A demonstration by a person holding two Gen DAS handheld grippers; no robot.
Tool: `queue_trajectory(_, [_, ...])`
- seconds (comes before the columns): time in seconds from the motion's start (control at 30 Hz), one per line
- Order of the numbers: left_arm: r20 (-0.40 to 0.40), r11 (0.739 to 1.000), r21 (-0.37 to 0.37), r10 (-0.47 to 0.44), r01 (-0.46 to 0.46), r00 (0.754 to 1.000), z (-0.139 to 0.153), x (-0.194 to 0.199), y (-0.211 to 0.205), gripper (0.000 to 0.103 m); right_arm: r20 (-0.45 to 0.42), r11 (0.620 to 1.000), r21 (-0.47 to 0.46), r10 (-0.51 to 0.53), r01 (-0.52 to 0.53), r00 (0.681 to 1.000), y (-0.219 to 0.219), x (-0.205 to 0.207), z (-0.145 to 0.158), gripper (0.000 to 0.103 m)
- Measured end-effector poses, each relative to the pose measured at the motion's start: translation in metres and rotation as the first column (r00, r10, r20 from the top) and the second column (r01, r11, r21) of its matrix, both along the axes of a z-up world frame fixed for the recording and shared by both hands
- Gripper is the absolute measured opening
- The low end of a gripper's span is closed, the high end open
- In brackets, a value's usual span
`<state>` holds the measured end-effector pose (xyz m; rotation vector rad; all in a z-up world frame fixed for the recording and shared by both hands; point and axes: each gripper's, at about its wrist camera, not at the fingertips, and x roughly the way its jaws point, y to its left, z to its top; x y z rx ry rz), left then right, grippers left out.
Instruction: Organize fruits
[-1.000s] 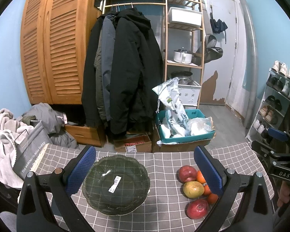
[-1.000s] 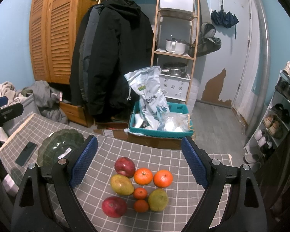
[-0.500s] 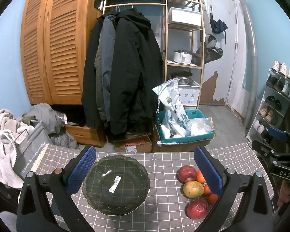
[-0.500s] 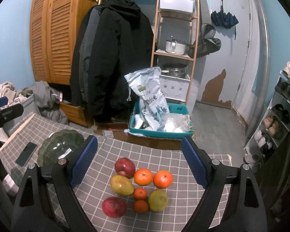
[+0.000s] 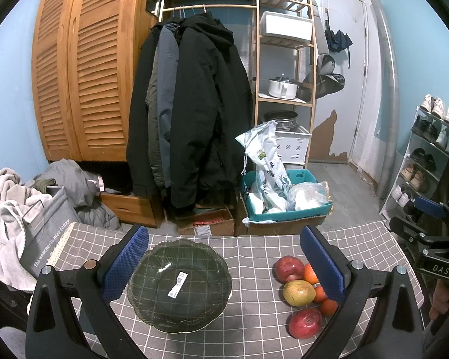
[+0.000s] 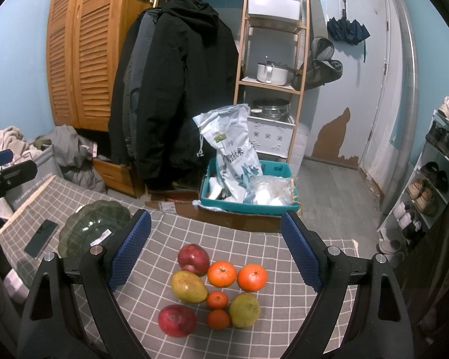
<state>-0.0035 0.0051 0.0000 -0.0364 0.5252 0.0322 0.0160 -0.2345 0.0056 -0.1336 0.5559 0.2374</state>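
Observation:
A dark green glass bowl with a white label sits empty on the grey checked tablecloth, between the wide-apart blue pads of my open left gripper. In the right wrist view the same bowl lies to the left. Fruit is clustered under my open right gripper: two red apples, two mangoes and several oranges. Nothing is held. In the left wrist view the fruit cluster is partly hidden by the right pad.
A black phone lies on the cloth left of the bowl. Beyond the table's far edge stand a teal bin with bags, hanging coats and a wooden shelf. A shoe rack is at the right, laundry at the left.

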Motion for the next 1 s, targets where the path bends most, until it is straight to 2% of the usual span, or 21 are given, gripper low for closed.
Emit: queue_trajectory(1.0, [0.001,1.000,-0.002,-0.001,0.001,1.000,-0.0002,-0.0004,0.0012,0.102,0.003,1.000,0.000,0.000,0.000,1.000,0.0000,-0.0018,0.0008,0.087])
